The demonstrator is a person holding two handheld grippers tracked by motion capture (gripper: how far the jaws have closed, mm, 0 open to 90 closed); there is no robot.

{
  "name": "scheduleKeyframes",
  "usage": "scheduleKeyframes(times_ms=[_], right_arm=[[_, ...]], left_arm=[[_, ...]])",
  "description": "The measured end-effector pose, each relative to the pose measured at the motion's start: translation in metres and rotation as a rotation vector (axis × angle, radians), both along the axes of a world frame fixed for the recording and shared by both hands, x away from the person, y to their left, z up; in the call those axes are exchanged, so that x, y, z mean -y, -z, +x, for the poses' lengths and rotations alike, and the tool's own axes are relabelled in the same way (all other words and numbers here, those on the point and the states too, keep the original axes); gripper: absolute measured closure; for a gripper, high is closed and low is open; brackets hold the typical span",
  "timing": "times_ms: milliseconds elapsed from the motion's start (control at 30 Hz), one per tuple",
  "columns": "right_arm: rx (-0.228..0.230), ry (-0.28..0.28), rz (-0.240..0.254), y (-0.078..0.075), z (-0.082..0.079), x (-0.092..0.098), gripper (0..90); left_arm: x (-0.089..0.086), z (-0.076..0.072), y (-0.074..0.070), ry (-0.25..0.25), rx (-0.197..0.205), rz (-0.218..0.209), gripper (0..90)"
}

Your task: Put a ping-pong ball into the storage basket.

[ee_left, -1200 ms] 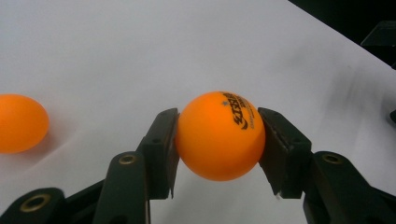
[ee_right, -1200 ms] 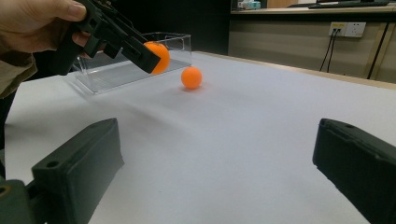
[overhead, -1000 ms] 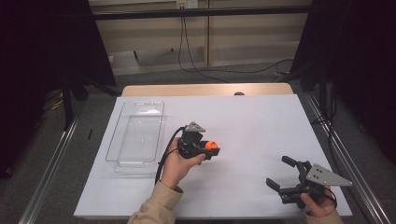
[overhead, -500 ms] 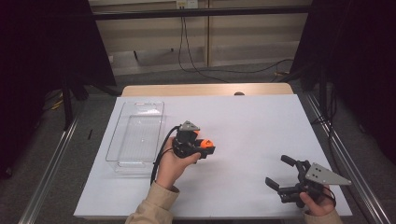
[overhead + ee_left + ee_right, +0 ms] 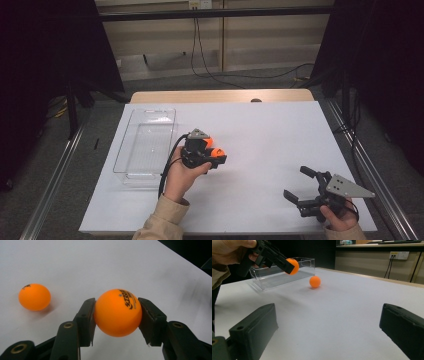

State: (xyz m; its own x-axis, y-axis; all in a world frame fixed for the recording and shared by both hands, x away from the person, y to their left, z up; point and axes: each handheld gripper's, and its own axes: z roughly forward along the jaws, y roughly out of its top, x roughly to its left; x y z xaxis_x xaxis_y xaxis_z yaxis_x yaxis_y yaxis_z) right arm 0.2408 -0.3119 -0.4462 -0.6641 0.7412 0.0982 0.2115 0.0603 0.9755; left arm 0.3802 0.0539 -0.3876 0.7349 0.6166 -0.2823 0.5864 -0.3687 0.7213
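An orange ball (image 5: 117,312) printed with dark lettering is clamped between the two black jaws of the left gripper (image 5: 117,315), the pads pressed against its opposite sides, and it is carried clear of the white table (image 5: 270,135) rather than resting on it. In the high view the left gripper (image 5: 216,156) is seen near the middle of the table's left half, held in a hand (image 5: 181,176) whose beige sleeve (image 5: 162,222) comes in from the bottom edge, with a black cable looping down from the gripper's body. A second orange ball (image 5: 34,296) lies on the table surface a little apart from the held one — it is touched by nothing, and in the right gripper view the second orange ball (image 5: 315,281) is seen beyond and below the lifted ball (image 5: 292,266). A clear plastic bin (image 5: 145,145) stands just to the left of the left gripper in the high view; no ball can be made out inside it. The right gripper (image 5: 302,186) is held low over the near right corner of the table with its jaws spread wide — nothing is between them, and bare table is seen across the gap in its own view. The two grippers are kept well apart.
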Motion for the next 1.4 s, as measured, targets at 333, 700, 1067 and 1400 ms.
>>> scheduleKeyframes(times_ms=[333, 700, 1067, 1400], right_arm=[[0.000, 0.001, -0.001, 0.000, -0.001, 0.000, 1.2], [-0.002, 0.001, -0.003, 0.000, -0.001, 0.000, 1.2], [-0.004, 0.010, -0.003, 0.000, -0.003, 0.002, 1.2], [-0.001, 0.009, -0.006, 0.000, -0.003, 0.002, 1.2]], left_arm=[[-0.008, 0.001, -0.003, -0.029, 0.006, 0.000, 50.8], [-0.015, 0.004, -0.004, -0.048, 0.006, -0.002, 50.8], [-0.022, 0.006, -0.008, -0.060, 0.008, 0.003, 50.8], [-0.027, 0.006, -0.010, -0.078, 0.008, 0.004, 50.9]])
